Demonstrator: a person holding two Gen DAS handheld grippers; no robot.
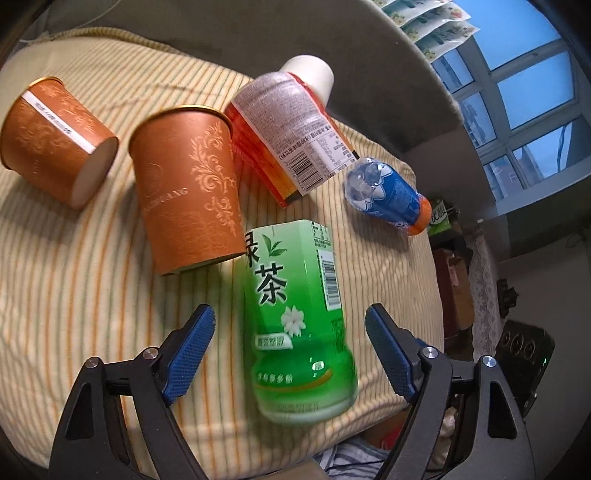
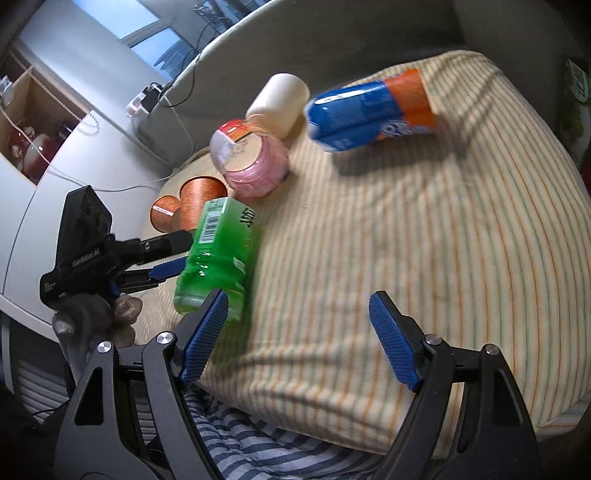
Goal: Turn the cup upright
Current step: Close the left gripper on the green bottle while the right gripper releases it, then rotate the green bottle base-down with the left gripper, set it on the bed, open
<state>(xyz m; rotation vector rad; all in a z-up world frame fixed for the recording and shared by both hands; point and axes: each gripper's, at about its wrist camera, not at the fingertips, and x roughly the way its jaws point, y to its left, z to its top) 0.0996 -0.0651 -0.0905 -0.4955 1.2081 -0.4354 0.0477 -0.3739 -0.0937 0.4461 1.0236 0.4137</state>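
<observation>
Two orange paper cups lie on a striped cushion [image 1: 74,295]. The near cup [image 1: 184,188] stands with its gold rim away from me; the far-left cup [image 1: 55,140] lies on its side, base toward me. Both show small in the right wrist view, the near cup [image 2: 201,194] and the far cup [image 2: 164,218]. My left gripper [image 1: 290,347] is open, its blue pads either side of a green tea bottle [image 1: 295,314] without touching it. My right gripper [image 2: 299,332] is open and empty over the cushion's near edge.
An orange-labelled bottle with a white cap [image 1: 291,125] and a blue bottle [image 1: 388,195] lie on the cushion beyond the green one. A grey sofa back [image 1: 258,33] rises behind. A window is at the right. Striped cloth [image 2: 258,443] lies below the cushion edge.
</observation>
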